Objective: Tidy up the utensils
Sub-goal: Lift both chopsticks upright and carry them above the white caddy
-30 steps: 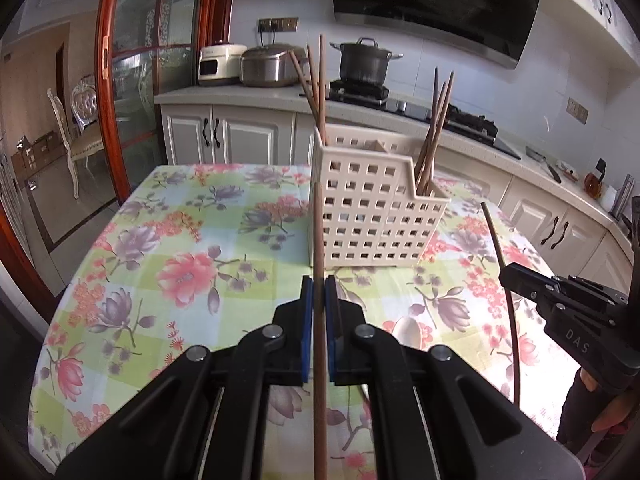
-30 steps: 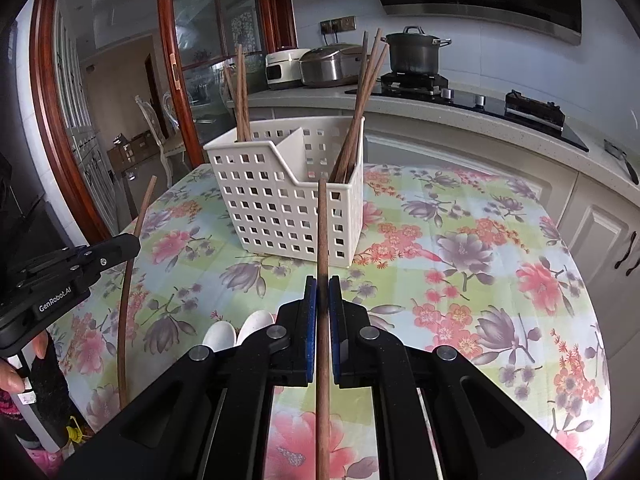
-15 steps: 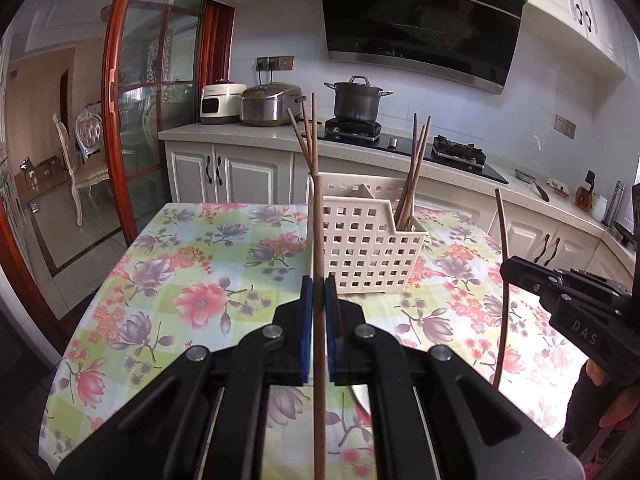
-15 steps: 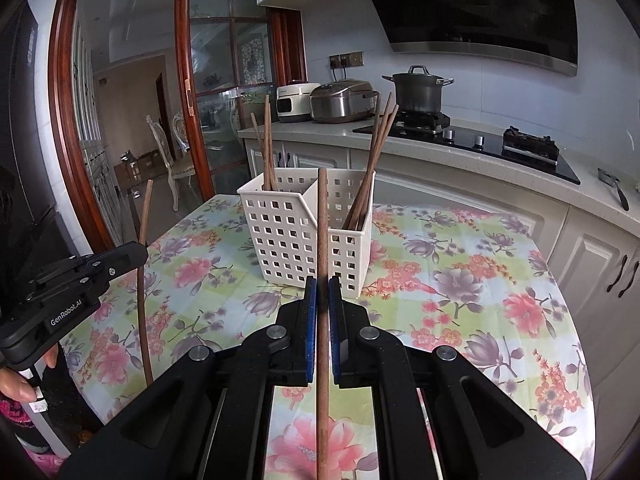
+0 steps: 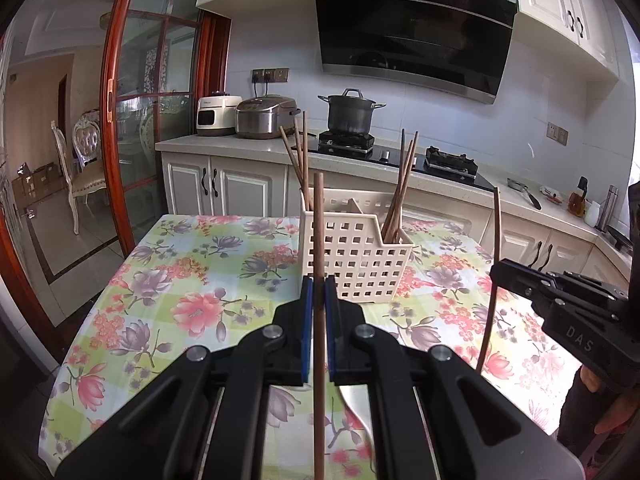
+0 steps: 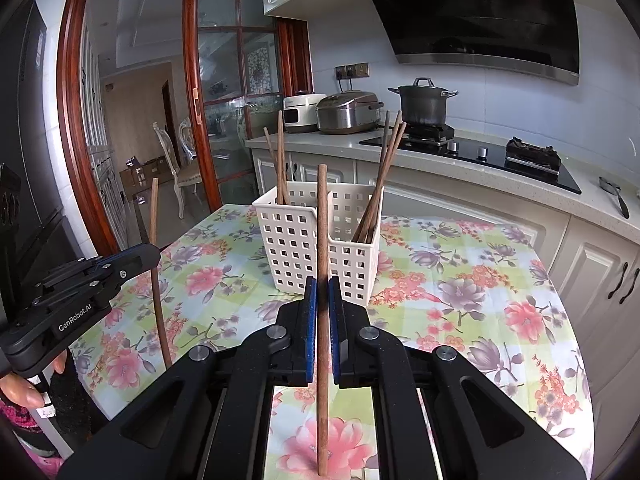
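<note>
Each gripper pinches one upright chopstick: the left gripper [image 5: 315, 296] its chopstick [image 5: 318, 240], the right gripper [image 6: 322, 300] its own [image 6: 322, 240], both near the white basket [image 5: 356, 256] on the floral tablecloth [image 5: 180, 280]. A tilted stick could snag the basket's rim or slip. Kitchen counter [image 5: 224, 142] lies far behind.

My right claw [image 5: 496, 274] carries the white letters "DAS" on its black body; my left claw [image 6: 154, 254] carries "GenRobot.AI" in white along its side.
</note>
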The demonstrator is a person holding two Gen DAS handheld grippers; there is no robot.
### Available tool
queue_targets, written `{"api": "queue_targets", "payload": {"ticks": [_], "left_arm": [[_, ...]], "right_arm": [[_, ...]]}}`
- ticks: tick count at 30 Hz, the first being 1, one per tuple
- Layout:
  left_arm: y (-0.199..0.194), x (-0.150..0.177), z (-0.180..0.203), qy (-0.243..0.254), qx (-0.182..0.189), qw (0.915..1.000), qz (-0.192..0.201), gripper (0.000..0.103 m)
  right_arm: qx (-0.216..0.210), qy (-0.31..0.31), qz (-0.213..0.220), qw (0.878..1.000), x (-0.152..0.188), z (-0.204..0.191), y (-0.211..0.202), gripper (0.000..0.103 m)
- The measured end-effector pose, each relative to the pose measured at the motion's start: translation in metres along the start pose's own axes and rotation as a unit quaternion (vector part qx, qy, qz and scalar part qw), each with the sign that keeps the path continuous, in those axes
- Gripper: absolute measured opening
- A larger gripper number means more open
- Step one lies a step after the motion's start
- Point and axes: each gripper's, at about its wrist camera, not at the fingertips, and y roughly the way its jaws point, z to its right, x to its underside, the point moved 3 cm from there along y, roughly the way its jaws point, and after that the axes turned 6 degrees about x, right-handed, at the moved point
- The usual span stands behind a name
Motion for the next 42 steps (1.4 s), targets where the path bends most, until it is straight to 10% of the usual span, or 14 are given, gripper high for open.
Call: {"api": "queue_targets", "payload": {"ticks": [42], "left_arm": [[0.004,-0.084,0.026,0.054,0.030,0.9976,0.032,0.006]], "right_arm": [[-0.003,-0.007,0.045,0.999,-0.077,0.012,0.003,0.006]]}}
